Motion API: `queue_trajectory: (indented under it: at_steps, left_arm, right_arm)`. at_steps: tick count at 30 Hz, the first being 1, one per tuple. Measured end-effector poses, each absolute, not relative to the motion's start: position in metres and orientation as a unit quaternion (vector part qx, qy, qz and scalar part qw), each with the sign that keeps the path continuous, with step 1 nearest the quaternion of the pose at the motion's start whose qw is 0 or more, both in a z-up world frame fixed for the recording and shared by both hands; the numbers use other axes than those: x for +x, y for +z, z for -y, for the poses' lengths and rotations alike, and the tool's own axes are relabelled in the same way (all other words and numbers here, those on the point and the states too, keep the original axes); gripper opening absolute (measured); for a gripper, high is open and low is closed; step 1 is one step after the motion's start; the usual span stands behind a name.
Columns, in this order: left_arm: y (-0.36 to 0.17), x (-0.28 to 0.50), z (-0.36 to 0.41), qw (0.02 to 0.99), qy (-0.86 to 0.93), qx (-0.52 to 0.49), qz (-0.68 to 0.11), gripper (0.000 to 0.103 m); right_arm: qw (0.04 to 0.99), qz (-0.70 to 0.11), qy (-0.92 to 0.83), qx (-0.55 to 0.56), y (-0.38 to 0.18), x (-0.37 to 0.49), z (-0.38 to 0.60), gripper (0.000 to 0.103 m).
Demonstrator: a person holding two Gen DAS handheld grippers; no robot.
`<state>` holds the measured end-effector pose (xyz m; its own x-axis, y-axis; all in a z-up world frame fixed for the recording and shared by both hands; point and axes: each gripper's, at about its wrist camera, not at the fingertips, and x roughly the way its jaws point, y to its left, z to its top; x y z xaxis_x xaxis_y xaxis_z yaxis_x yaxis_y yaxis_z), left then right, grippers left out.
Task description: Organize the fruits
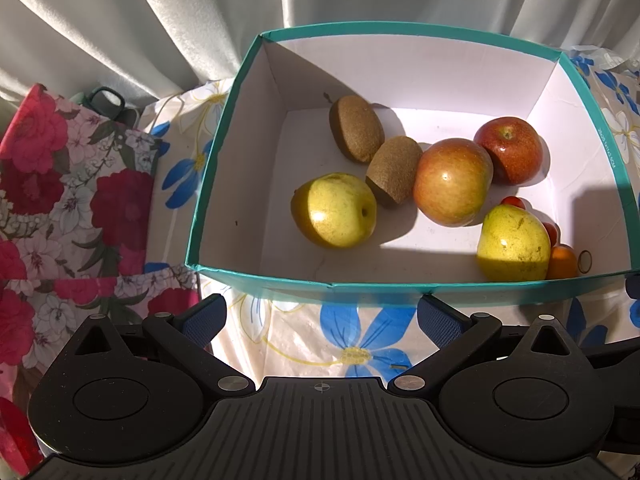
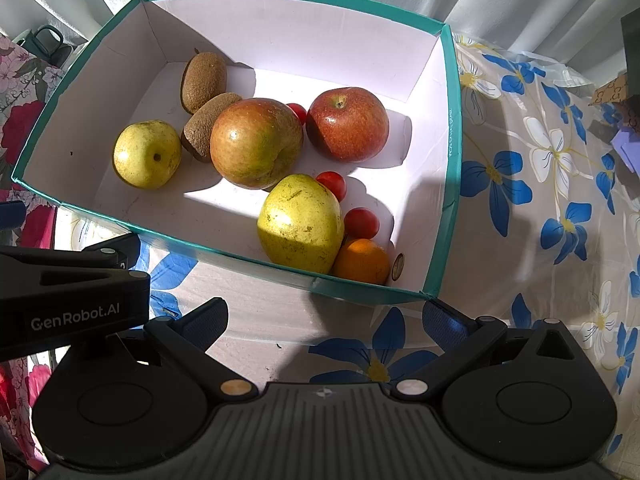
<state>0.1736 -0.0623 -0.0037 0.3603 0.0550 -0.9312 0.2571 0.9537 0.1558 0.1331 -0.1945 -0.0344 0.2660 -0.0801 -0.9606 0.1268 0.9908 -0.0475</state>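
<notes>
Teal box [image 2: 448, 184] on the flower-clothed bench [image 2: 552, 208], holding two kiwis, four apples, cherry tomatoes and an orange [image 2: 362, 261] at 5 o'clock. Left gripper [image 1: 320, 316] and right gripper [image 2: 324, 316] are held before the near wall, fingers spread, nothing grasped. A rounded fruit is judged best taken from above, across its widest girth, neighbours left undisturbed.

"GenRobot.AI" stands in pale letters on the left gripper [image 2: 76, 312] body. Small print on the teal box [image 2: 450, 128] rim is too tiny to read.
</notes>
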Motion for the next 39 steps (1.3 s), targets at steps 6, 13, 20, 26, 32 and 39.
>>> queue_trajectory:
  at_steps: [6, 13, 20, 26, 32, 39]
  left_arm:
    - [-0.0037, 0.1736, 0.0621, 0.813, -0.062, 0.140, -0.562, 0.103]
    - [-0.0040, 0.1741, 0.0622, 0.813, -0.062, 0.141, -0.562, 0.103]
    - [-0.0051, 0.1750, 0.0619, 0.811, -0.062, 0.140, -0.565, 0.103]
    - [-0.0053, 0.1749, 0.0614, 0.811, -0.062, 0.141, -0.565, 0.103]
    - [-0.0057, 0.1755, 0.0612, 0.810, -0.062, 0.139, -0.567, 0.103]
    - [-0.0063, 0.1755, 0.0617, 0.810, -0.064, 0.142, -0.566, 0.103]
  right_arm:
    - [0.795, -0.602, -0.065, 0.019, -0.0345, 0.1333, 0.1943, 0.103]
    - [0.795, -0.603, -0.066, 0.019, -0.0347, 0.1339, 0.1938, 0.103]
    - [0.795, -0.603, -0.065, 0.018, -0.0354, 0.1348, 0.1941, 0.103]
    - [0.794, -0.604, -0.064, 0.018, -0.0359, 0.1351, 0.1949, 0.103]
    - [0.794, -0.604, -0.064, 0.019, -0.0356, 0.1348, 0.1946, 0.103]
    - [0.793, -0.605, -0.066, 0.020, -0.0364, 0.1347, 0.1945, 0.103]
